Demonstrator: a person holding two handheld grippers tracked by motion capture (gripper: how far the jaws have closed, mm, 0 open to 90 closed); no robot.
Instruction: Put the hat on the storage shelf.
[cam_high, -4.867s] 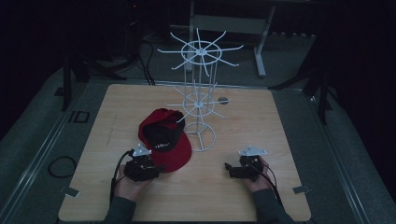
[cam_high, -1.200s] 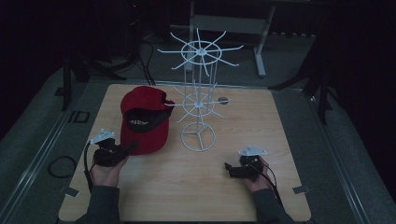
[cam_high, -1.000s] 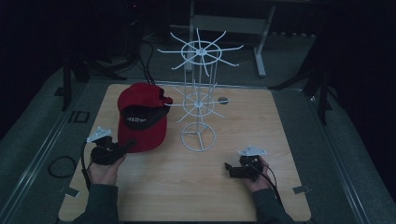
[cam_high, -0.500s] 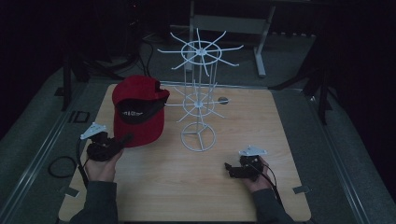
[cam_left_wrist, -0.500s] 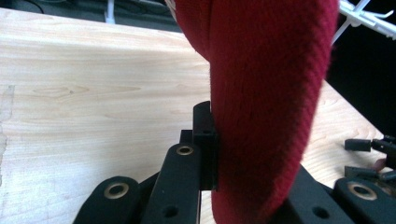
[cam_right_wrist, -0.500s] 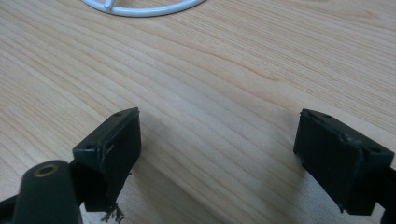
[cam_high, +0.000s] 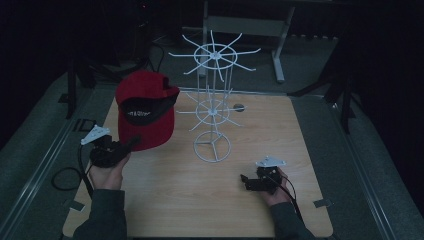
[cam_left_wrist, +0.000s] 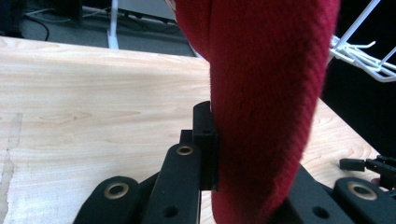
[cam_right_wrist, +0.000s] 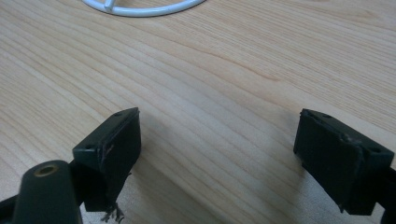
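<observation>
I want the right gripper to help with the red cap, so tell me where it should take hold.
Probably the free side of the brim, from the rack side. The left gripper pinches the red cap at its lower edge; the right gripper rests open on the table.

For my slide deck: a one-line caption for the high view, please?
Left gripper lifts a red cap beside the white wire rack.

— Inspector: What colours am I recording?

— Operator: I'm noting a red cap (cam_high: 146, 114) with a black inner band bearing white lettering, a white wire rack (cam_high: 213, 102), a pale wood-grain table (cam_high: 310, 150), and my black grippers (cam_high: 134, 144).
</observation>
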